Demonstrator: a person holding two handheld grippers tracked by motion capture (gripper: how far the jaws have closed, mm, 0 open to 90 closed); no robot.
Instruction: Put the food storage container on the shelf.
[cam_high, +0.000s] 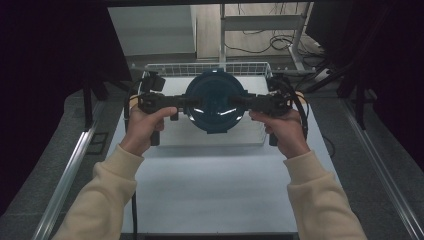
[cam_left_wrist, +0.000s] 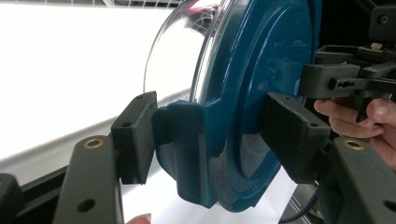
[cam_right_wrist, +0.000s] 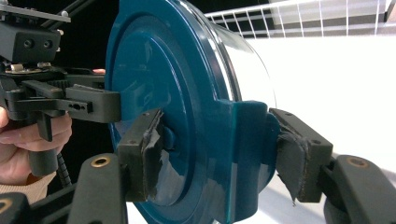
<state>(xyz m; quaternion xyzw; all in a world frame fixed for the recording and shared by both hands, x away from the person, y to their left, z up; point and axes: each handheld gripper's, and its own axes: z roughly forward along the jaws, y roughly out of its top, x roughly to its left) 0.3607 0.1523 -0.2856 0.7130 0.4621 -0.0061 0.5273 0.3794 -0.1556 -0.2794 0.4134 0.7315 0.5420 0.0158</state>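
high view: lidded container clamped btwn left hand-held gripper, right hand-held gripper.

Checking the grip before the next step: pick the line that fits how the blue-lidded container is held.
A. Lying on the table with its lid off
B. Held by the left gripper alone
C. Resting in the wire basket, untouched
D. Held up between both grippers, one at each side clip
D: in the high view the left gripper and right gripper meet the blue-lidded container from opposite sides, each gripper view showing jaws around a lid clip.

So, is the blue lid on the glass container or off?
On. The blue lid sits against the rim of the clear container, and its side latches wrap over the edge in both gripper views.
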